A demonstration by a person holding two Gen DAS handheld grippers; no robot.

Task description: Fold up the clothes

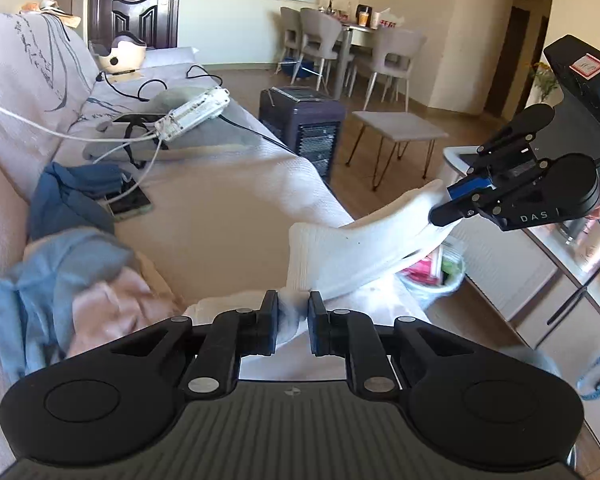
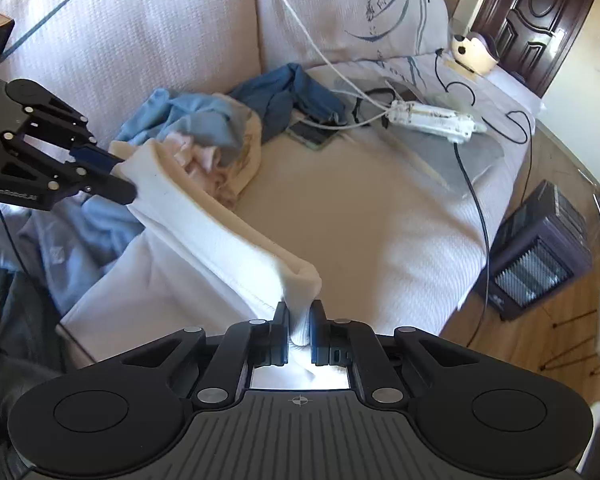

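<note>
Bare sofa seat (image 2: 360,216) beyond clothes pile (image 2: 204,140)

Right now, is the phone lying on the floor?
No, the phone lies on the sofa, beside the dark blue cloth.

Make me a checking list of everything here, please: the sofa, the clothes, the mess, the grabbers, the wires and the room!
Surface: sofa under a pale textured cover.
Job's things: white garment stretched between both grippers, lifted off the seat; heap of blue and pink clothes behind it.
Clutter: phone and dark blue cloth on the seat.
Grippers: left hand-held gripper and right hand-held gripper each shut on the garment.
Cables: white power strip with white and black leads across the seat.
Surroundings: dark heater, dining chairs, wooden door.
</note>
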